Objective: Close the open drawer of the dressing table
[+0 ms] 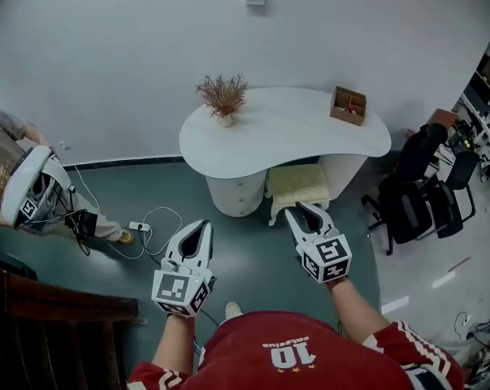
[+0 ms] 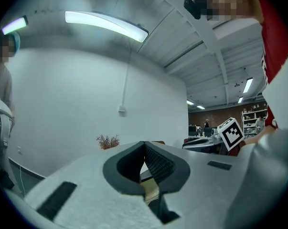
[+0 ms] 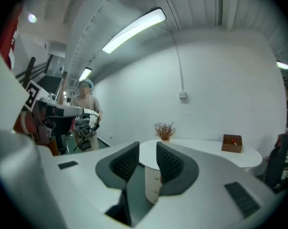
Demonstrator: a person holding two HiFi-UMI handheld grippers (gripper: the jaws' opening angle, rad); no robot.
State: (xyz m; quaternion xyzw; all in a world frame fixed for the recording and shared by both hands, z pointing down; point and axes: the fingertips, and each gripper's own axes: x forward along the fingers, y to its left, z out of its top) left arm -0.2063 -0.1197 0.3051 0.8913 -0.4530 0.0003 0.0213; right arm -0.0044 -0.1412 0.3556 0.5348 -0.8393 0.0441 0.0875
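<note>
The white dressing table (image 1: 285,128) stands against the far wall, its round drawer pedestal (image 1: 238,193) under the left part of the top. Two small knobs show on the pedestal (image 3: 152,187) in the right gripper view; from here I cannot make out which drawer stands open. Both grippers are held up in the air well short of the table, pointing at it. My left gripper (image 1: 197,226) (image 2: 144,144) has its pads together at the tips, holding nothing. My right gripper (image 1: 303,210) (image 3: 147,149) shows a narrow gap between its pads, with nothing in it.
A cushioned stool (image 1: 297,185) stands in front of the table. A dried plant (image 1: 223,96) and a wooden box (image 1: 348,105) sit on top. Black office chairs (image 1: 423,185) crowd the right. A person (image 1: 17,177) with gear and a power strip (image 1: 139,226) are at left.
</note>
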